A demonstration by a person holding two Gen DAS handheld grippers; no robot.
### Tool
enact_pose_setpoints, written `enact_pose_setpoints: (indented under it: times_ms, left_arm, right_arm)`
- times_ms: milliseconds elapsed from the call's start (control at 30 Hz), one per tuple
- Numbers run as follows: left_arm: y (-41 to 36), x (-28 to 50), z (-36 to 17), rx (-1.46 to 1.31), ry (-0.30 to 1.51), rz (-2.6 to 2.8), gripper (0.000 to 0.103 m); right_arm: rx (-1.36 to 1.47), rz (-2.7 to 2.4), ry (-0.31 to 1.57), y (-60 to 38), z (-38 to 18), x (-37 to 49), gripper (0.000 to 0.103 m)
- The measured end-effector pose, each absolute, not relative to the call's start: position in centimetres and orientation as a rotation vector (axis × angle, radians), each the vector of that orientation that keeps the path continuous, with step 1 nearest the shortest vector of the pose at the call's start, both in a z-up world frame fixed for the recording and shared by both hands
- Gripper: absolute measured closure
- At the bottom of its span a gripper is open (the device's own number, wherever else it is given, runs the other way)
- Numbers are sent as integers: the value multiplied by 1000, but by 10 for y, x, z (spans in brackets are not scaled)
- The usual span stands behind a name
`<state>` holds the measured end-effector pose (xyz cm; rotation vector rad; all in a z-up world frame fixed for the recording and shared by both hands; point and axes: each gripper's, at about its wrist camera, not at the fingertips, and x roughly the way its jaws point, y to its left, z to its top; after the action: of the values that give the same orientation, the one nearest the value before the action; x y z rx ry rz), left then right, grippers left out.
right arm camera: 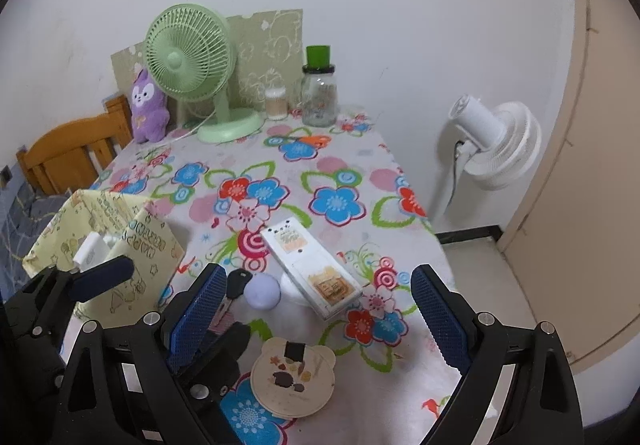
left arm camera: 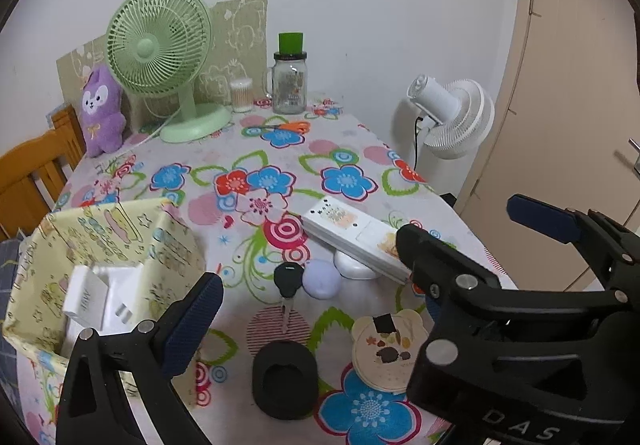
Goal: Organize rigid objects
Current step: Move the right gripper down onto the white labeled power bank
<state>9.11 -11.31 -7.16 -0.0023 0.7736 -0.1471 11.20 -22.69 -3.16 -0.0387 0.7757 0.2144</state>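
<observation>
Table [left arm camera: 360, 149] with floral cloth takes up most of both views; both grippers point down at its near end at a slant.

Yellow patterned box [left arm camera: 120, 237] sits at the near-left corner, with white plug adapters [left arm camera: 96, 297] inside it.

Right gripper [right arm camera: 316, 317]: jaws wide apart, nothing between the pads. It hangs over the bear-shaped card [right arm camera: 294, 377], and the white remote [right arm camera: 312, 269] lies just ahead of the gap.

Left gripper [left arm camera: 304, 305]: only its left finger [left arm camera: 192, 325] is clear in its own view; the right gripper's body covers the other side. In the right wrist view one left finger sits by the box and another by the black pad, so the jaws read as apart, empty.

Loose items on the cloth, near centre:
- remote, propped tilted on a white oval case [left arm camera: 356, 269]
- black foam pad [left arm camera: 286, 377], nearest the left gripper
- lilac ball [left arm camera: 322, 279], touching the case
- black-headed key [left arm camera: 288, 285], just beside the ball
</observation>
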Motion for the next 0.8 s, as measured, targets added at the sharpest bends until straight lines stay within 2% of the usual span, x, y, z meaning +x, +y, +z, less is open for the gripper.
enact_pose_setpoints:
  times_ms: [800]
  left_arm:
    - [-127, 134, -139, 12, 877, -154, 4]
  right_arm:
    - [-106, 284, 838, -228, -103, 159, 10]
